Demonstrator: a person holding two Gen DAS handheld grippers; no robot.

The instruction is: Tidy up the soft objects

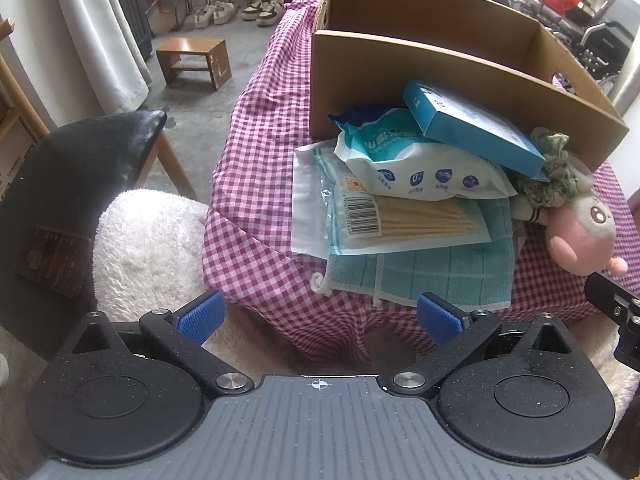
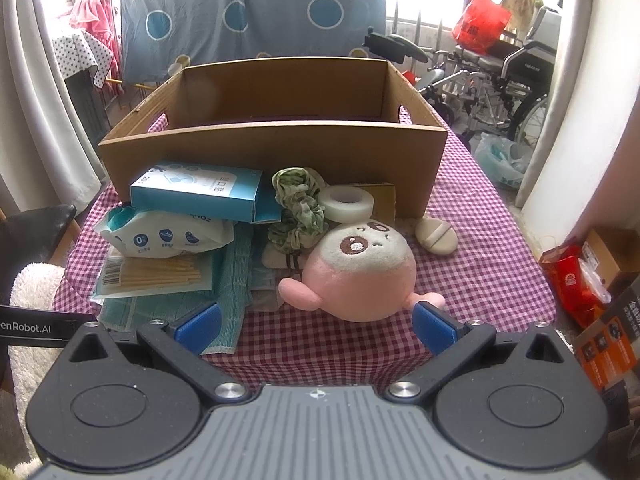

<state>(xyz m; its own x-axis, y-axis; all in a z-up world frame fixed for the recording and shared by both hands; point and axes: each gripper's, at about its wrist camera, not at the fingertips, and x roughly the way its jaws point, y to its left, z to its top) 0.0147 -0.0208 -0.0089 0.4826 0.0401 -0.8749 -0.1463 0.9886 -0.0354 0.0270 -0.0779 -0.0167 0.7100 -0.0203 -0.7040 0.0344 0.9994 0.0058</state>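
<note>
Checked tablecloth (image 2: 480,264) bare right of pink plush (image 2: 356,276); both grippers' jaws wide apart, empty.

On the checked tablecloth (image 2: 480,264) you have one cardboard box (image 2: 272,148), open-topped. In front of it you can count one blue carton (image 2: 196,196), one wipes pack (image 2: 168,236), one bag of cotton swabs (image 2: 156,276), one teal cloth (image 2: 232,292), one green scrunchie (image 2: 300,208), one roll of white tape (image 2: 346,202), one beige powder puff (image 2: 436,236) and one pink plush toy (image 2: 360,276). Two gripper fingers (image 2: 198,326) with blue pads frame each view. Behind, you see two pairs of shoes (image 1: 240,10) and one wooden stool (image 1: 194,60).
</note>
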